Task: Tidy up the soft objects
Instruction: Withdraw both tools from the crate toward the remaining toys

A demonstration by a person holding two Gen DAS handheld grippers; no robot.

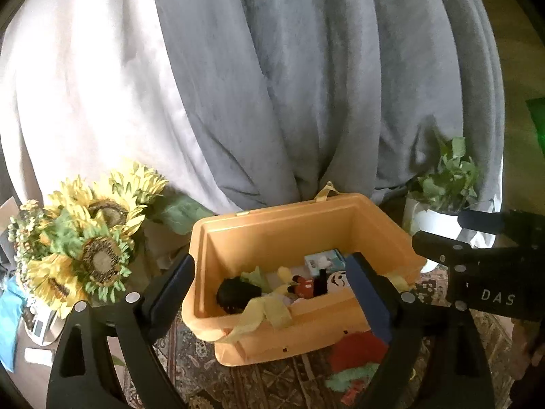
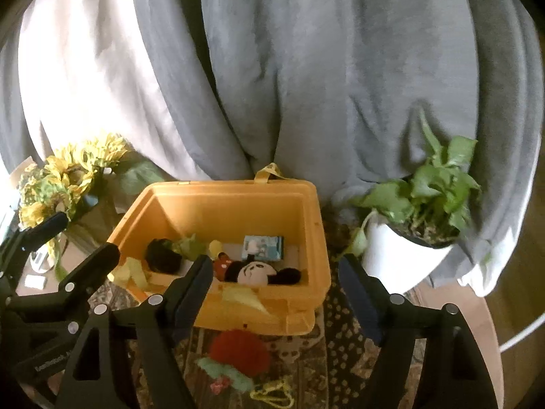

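Soft toys are already in the orange bin (image 2: 311, 225): a mouse plush (image 2: 253, 271) lies against the near wall, a black toy (image 2: 162, 254) sits at lower left of the bin, with a small blue box (image 2: 263, 247) behind. So part of the sorting looks done.

What's left shows at the bottom of the right wrist view: a red plush (image 2: 240, 349) with green trim lies on the patterned rug (image 2: 344, 347), just in front of the bin and outside it.

The left gripper (image 1: 270, 298) has its jaws spread wide with nothing between the pads; the bin is merely framed behind them. The right gripper (image 2: 274, 293) is also parted and empty.

Room to move is tight. Grey curtains (image 2: 306, 68) hang right behind the bin, sunflowers (image 1: 92, 248) crowd the left of the frame, and a potted plant (image 2: 419, 218) stands just beside the bin's right wall. The open approach is from the near side, over the bin's front rim.
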